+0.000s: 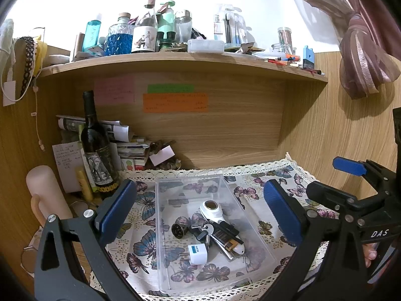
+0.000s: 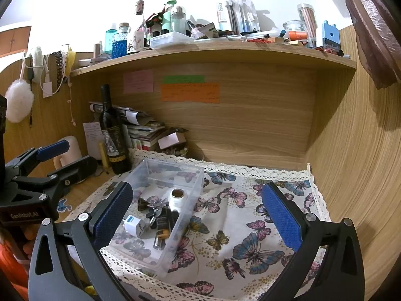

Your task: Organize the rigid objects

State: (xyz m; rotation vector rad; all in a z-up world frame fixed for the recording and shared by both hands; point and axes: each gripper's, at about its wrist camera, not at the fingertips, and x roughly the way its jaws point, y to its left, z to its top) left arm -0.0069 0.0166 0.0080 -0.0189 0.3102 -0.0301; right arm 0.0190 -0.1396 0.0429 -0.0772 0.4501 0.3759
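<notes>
A clear plastic box (image 1: 175,183) (image 2: 198,175) sits on a butterfly-print cloth (image 2: 238,225). Inside lie a white plug adapter (image 1: 198,253) (image 2: 135,225), a bunch of keys (image 1: 204,230) (image 2: 154,210), a white round-headed gadget (image 1: 211,207) (image 2: 177,197), a small dark round piece (image 1: 178,230) (image 2: 143,203) and a black-and-yellow stick (image 1: 228,244) (image 2: 162,230). My left gripper (image 1: 200,205) is open above the box, its fingers on either side of it. My right gripper (image 2: 198,213) is open to the right of the box, over bare cloth. Each gripper shows at the other view's edge.
A dark wine bottle (image 1: 97,150) (image 2: 112,133) stands left of the box, beside stacked papers (image 1: 130,145) and a pink cylinder (image 1: 47,193). A crowded wooden shelf (image 1: 175,61) overhangs the desk. Wooden walls close the back and right; a curtain (image 1: 361,50) hangs at right.
</notes>
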